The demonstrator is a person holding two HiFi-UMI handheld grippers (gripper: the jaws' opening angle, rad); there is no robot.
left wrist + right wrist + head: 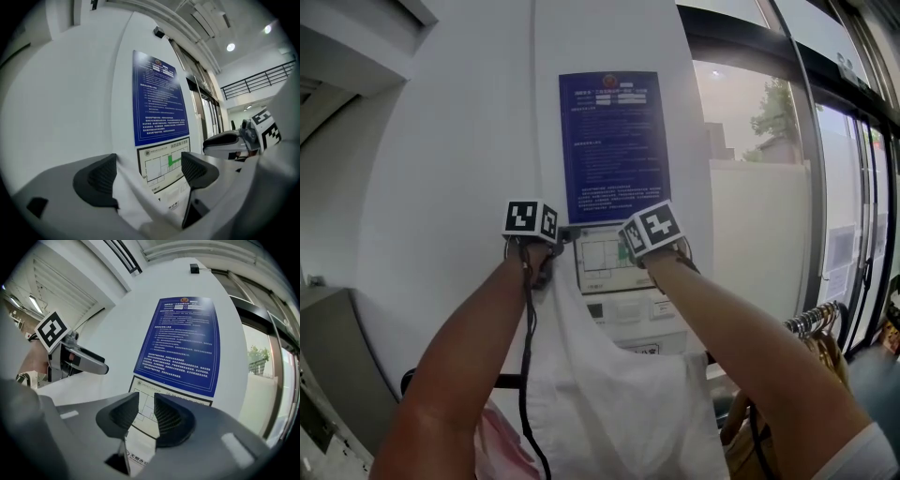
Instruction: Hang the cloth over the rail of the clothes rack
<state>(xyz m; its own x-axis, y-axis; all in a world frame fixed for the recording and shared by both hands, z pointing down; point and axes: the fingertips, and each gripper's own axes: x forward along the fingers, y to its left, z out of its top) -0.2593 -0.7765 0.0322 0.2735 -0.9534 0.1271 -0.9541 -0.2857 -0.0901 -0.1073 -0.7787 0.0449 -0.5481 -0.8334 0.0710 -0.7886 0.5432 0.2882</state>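
Note:
A white cloth (619, 403) hangs between my raised forearms, its top reaching up to my left gripper (546, 267). In the left gripper view the jaws of that gripper (150, 171) stand wide apart; a fold of the cloth (136, 197) lies between them against the left pad, and the right pad is clear of it. My right gripper (630, 249) is held level with it near the wall. In the right gripper view its jaws (146, 411) keep a narrow gap through which the wall shows, nothing pressed between the pads. The black rail (502, 381) runs low, behind the cloth.
Close ahead, the white wall carries a blue notice (614, 145) and a floor plan (600, 258). Hangers (814, 323) with clothes crowd the rail at the lower right. A pink garment (502, 441) hangs at the lower left. Large windows (759, 187) fill the right.

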